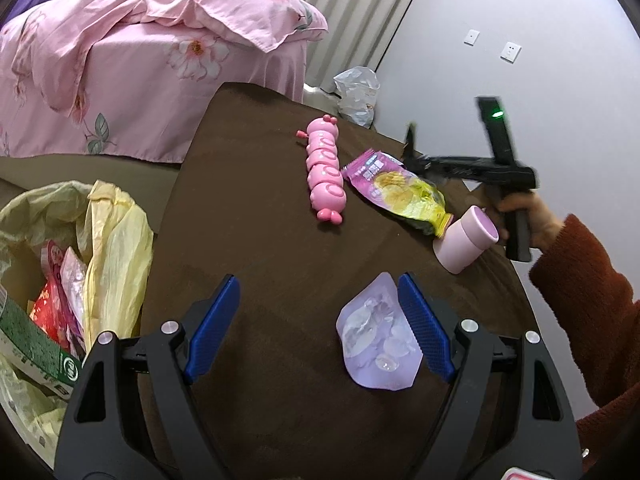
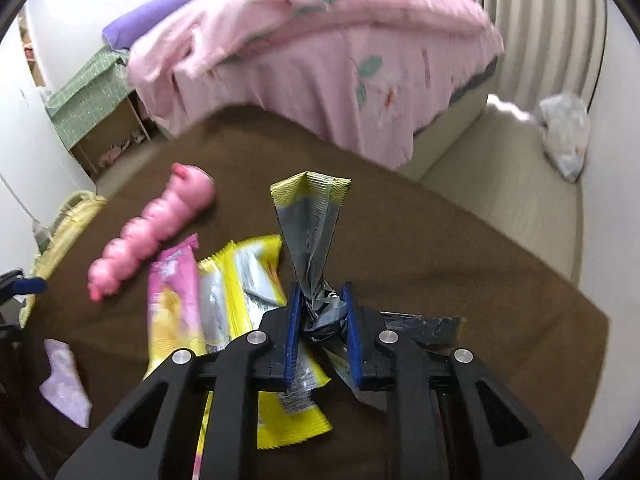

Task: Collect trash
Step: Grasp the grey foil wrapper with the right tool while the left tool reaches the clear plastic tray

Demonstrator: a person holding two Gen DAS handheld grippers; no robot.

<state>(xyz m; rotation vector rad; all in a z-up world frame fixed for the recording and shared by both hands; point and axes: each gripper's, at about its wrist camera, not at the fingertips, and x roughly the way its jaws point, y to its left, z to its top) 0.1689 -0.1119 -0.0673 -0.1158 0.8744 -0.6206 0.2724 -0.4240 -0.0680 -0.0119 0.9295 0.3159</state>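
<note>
Left view: left gripper wide open and low over the purple wrapper on the brown table, ready to pinch, trash bin close by; right view: right gripper squeezed tight on a crinkly yellow-and-silver wrapper, probably for the bin.

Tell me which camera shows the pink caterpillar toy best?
The left wrist view: the pink caterpillar toy lies sharp and whole on the brown table. In the right wrist view it is blurred.

Brown table: pink toy, chip bag, pink cup, lilac pouch.
</note>
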